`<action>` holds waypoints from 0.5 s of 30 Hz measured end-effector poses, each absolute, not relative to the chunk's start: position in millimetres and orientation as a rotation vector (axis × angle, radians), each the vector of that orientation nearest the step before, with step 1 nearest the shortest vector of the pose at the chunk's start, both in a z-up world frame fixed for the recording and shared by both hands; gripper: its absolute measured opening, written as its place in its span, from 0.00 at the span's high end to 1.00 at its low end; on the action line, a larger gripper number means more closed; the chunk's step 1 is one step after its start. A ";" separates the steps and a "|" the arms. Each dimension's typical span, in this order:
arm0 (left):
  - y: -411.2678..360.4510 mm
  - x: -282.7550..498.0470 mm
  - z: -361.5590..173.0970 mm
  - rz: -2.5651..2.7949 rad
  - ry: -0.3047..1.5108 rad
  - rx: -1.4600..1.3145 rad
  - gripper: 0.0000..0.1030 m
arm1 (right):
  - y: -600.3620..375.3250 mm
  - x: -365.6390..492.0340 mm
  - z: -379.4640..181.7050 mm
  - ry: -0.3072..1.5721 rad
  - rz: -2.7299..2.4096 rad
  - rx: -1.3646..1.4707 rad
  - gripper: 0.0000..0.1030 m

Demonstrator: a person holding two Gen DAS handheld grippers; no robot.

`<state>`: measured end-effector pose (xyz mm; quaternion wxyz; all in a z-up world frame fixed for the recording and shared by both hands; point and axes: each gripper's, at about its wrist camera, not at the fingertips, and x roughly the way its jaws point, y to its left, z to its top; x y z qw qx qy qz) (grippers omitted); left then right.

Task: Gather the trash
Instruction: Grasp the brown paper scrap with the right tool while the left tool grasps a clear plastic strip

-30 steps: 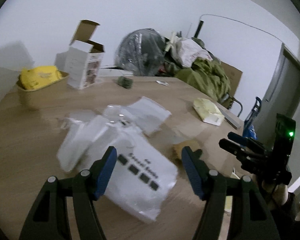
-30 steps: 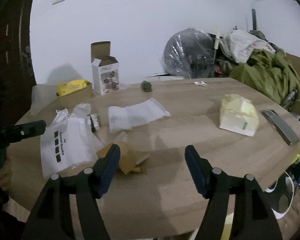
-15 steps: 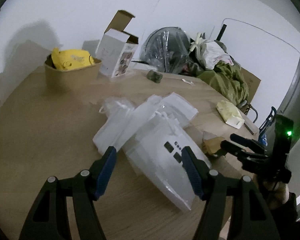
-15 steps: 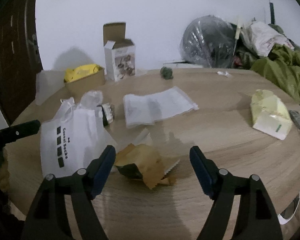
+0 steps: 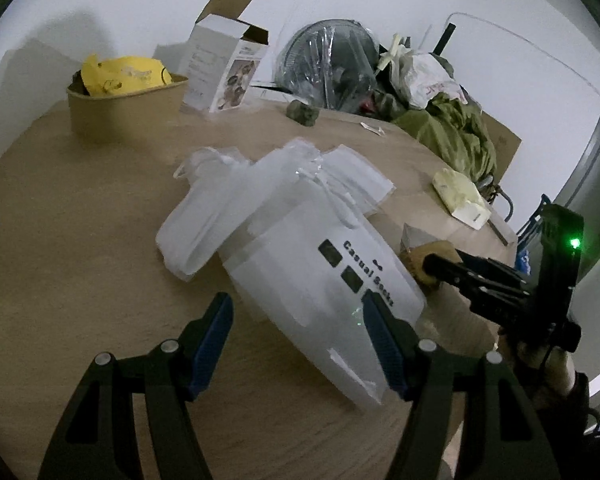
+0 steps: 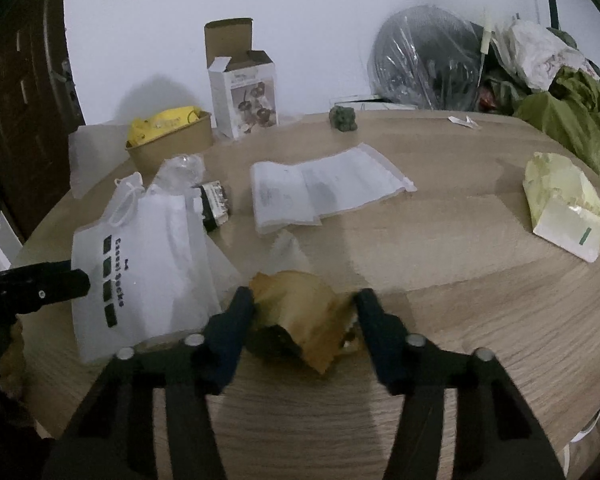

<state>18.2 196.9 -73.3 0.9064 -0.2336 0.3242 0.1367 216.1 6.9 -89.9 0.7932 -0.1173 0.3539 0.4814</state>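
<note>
A white "Casual Socks" bag (image 6: 140, 264) lies just left of the crumpled brown wrapper (image 6: 300, 316), both near the front edge of the wooden surface (image 6: 460, 312). A clear plastic sleeve (image 6: 324, 192) lies further back, a yellow-green carton (image 6: 564, 204) toward the right edge. The wrapper looks creased and dark underneath. The right gripper (image 6: 302, 308) brackets it with fingers narrowed against its sides; the left gripper (image 5: 296, 320) hovers wide over the bag.
</note>
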 end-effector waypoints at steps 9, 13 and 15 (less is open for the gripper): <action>179.7 26.7 -70.4 0.332 0.698 -0.375 0.57 | -5.6 213.8 -85.5 0.720 1.050 -0.230 0.76; 175.5 29.2 -68.3 0.346 0.707 -0.357 0.78 | -13.1 213.3 -80.5 0.702 1.045 -0.220 0.76; 174.5 27.0 -65.0 0.347 0.692 -0.360 0.86 | -16.9 213.2 -78.1 0.695 1.040 -0.215 0.76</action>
